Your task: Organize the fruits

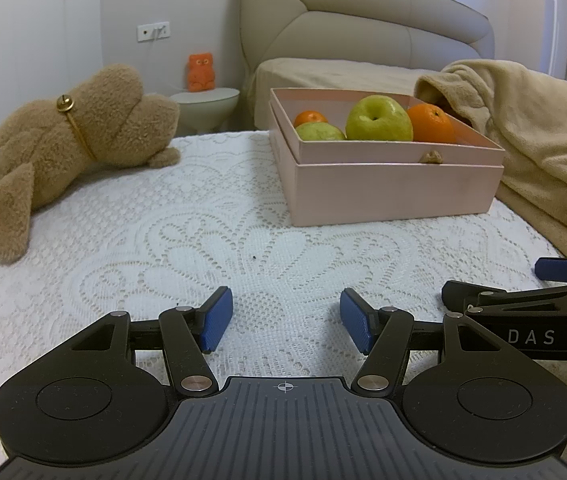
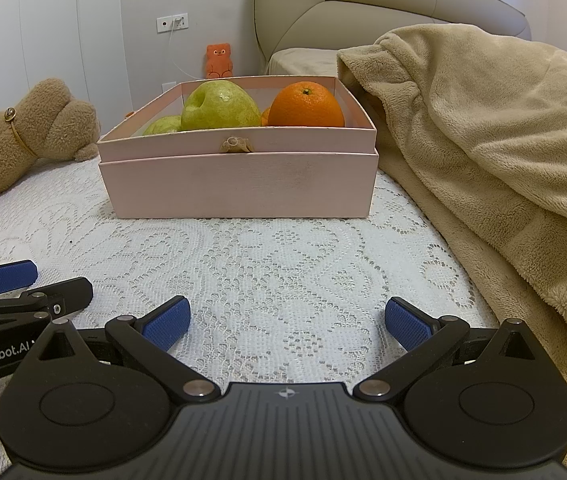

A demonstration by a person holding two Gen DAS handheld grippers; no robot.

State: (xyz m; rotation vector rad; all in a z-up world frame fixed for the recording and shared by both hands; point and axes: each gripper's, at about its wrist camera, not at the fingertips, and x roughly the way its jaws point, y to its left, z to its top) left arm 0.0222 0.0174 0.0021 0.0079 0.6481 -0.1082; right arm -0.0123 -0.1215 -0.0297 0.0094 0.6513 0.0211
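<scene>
Looking along the left claw (image 1: 285, 324), its blue pads stand wide apart over white lace bedcover (image 1: 203, 240), holding nothing. Far and to the right sits a pink box (image 1: 395, 192) with a large green apple (image 1: 379, 118), a smaller green fruit (image 1: 319, 132), an orange (image 1: 430, 123) and a small orange fruit (image 1: 310, 117) behind. A brown plush dog (image 1: 71, 140) lies far left, a beige blanket (image 1: 543, 132) on the right, an orange toy (image 1: 201, 72) on a side table beyond.

From the right claw (image 2: 287, 324), likewise spread and empty, the box (image 2: 239, 188) is straight ahead, the apple (image 2: 219, 106) left of the orange (image 2: 306, 106). The left claw's tip (image 2: 3, 278) shows near left. The fruits look firm, round and smooth, likely to roll or slip, so I would grip each across its widest middle. The soft bed may let the box rock.
</scene>
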